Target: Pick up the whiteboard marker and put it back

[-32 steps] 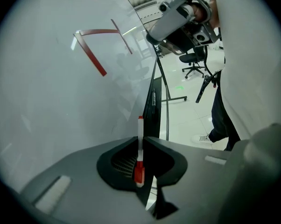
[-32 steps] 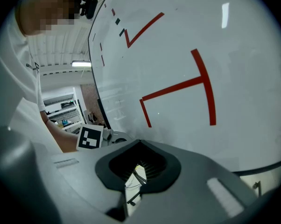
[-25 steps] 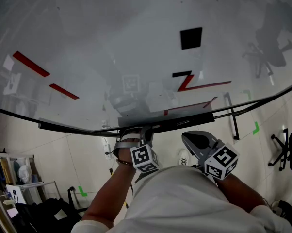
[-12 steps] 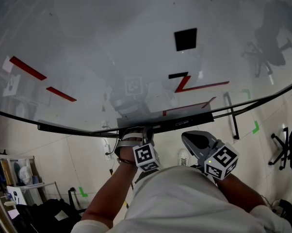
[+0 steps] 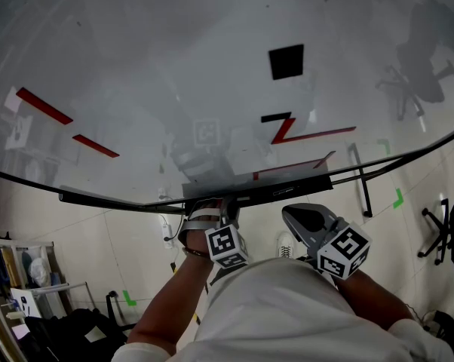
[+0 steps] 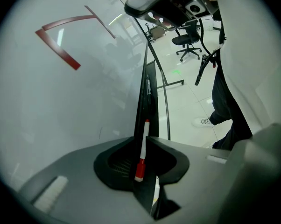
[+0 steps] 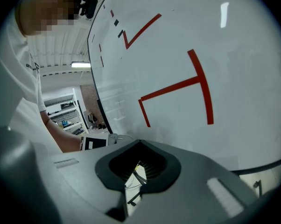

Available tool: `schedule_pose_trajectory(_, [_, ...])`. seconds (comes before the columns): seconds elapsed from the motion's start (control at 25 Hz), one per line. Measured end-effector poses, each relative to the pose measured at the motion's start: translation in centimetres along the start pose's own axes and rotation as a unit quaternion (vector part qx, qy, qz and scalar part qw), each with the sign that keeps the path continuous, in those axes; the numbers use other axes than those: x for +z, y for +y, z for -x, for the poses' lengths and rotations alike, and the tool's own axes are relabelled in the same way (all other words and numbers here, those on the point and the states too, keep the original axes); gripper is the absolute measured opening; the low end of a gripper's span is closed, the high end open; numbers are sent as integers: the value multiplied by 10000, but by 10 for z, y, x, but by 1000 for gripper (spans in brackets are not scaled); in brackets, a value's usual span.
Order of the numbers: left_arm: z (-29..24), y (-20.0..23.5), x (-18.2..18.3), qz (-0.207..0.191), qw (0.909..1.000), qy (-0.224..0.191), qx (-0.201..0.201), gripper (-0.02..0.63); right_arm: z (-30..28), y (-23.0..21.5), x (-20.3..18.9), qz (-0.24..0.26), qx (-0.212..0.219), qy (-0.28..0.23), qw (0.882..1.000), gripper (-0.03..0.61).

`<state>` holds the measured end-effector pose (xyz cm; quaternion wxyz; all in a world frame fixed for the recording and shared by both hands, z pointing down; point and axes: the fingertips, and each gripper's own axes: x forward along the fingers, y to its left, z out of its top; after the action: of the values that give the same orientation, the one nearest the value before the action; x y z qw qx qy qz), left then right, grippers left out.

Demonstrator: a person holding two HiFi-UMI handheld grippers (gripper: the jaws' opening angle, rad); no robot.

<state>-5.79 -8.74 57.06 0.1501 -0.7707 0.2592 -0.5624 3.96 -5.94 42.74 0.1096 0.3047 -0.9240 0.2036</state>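
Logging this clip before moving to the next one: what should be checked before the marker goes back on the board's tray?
1. Grip on the marker: ok. The left gripper has its jaws closed on the whiteboard marker, red cap toward the camera.
2. Alignment: ok. The marker points along the black tray under the whiteboard.
3. Marker touching the tray: cannot tell from any view.
4. Tray stretch ahead free: ok, as far as the left gripper view shows.
5. Right gripper out of the way: ok. Its jaws are together with nothing between them, and it is held back from the tray.
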Motion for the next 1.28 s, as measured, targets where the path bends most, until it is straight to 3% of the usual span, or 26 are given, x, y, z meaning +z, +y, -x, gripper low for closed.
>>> schedule_pose_trajectory(0.2, [9,2,3,488,9986,-176,-69,71,1,1,0,-12,13,-9,10000,2])
schedule_pose_trajectory(0.36, [18,4,10,701,9968,-385,-45,17,1,2,-1,-9,19,-11,10000,2])
schedule_pose_trajectory(0.72, [34,9,19,1328,9882,-758,-94,15,1,4,2,36,22,-19,10000,2])
schedule_pose_trajectory(0.8, [41,11,26,2006,9727,-1131,-275,15,0,4,1,20,28,-16,10000,2])
schedule_pose_trajectory(0.96, [65,25,44,3565,9061,-2187,-634,15,0,4,0,12,25,-9,10000,2])
schedule_pose_trajectory(1.12, [84,36,52,4132,8633,-2804,-726,15,-1,5,1,20,25,-1,10000,2])
schedule_pose_trajectory(1.28, [99,41,58,4369,8378,-3172,-816,15,-3,7,2,37,43,-2,10000,2])
